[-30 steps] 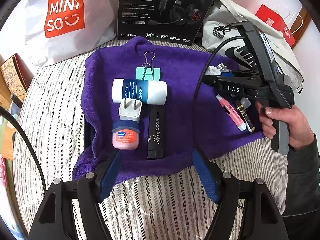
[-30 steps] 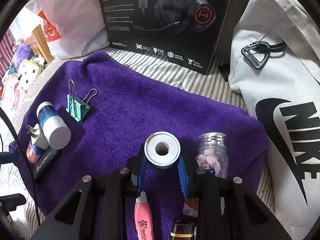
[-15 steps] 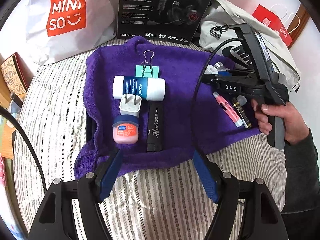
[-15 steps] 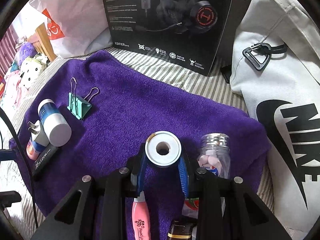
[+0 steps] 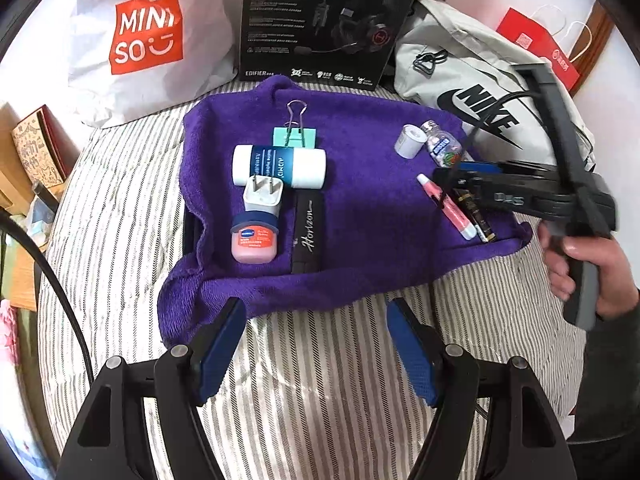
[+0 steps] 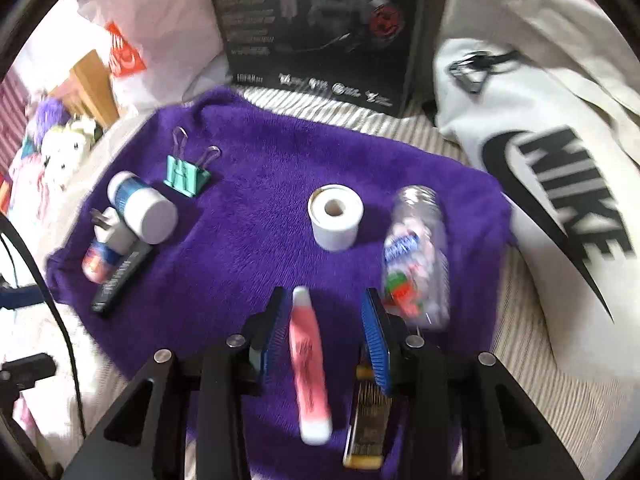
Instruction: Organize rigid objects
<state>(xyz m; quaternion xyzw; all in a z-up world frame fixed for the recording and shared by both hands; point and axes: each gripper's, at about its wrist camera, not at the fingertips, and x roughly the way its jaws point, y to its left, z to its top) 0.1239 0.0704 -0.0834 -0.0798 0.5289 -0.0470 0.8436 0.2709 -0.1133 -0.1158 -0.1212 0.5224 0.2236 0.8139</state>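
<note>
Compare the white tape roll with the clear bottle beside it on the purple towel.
The white tape roll stands on end, hole up; the clear bottle lies on its side. The roll is opaque, short and squat; the bottle is see-through, longer, with pale tablets inside. Both rest on the purple towel, ungripped.

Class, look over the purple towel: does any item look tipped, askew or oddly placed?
The clear candy bottle lies on its side at the purple towel's right edge, beside the upright white tape roll. The wall plug leans across the lip balm jar.
</note>
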